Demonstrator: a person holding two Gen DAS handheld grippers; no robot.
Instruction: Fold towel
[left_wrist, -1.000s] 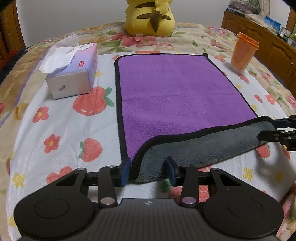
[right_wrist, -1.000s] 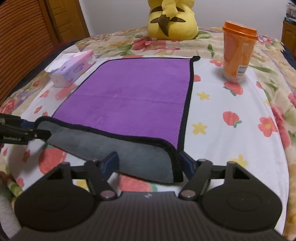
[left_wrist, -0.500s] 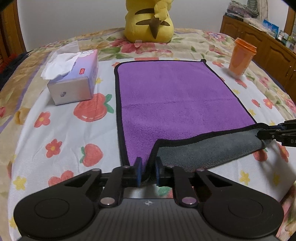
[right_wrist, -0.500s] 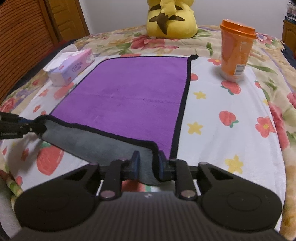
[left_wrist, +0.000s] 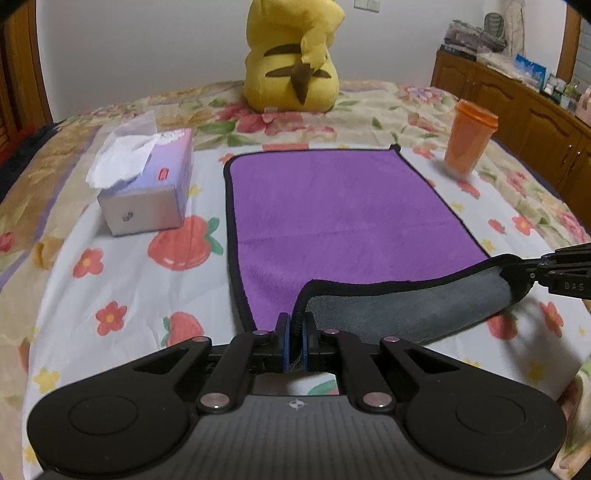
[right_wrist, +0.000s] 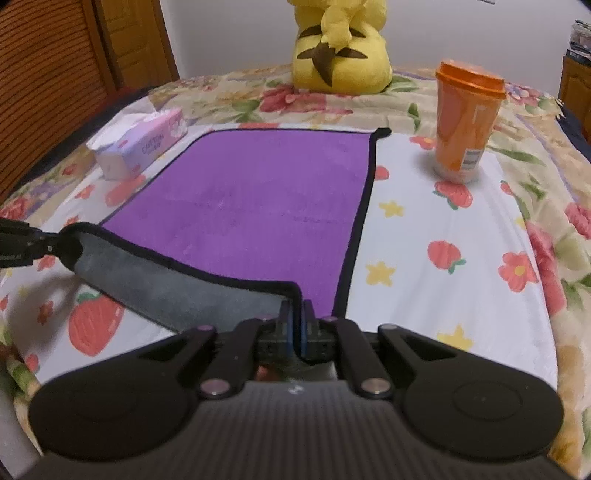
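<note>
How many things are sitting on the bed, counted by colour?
Purple: 1, the towel
Yellow: 1, the plush toy
Orange: 1, the cup
White and lilac: 1, the tissue box
Total: 4

Fluffy cloth towel (left_wrist: 332, 206), grey-backed; matt black plastic tool (left_wrist: 294, 338); glossy orange plastic cup (right_wrist: 466, 122); printed cotton bed (right_wrist: 424, 240).
</note>
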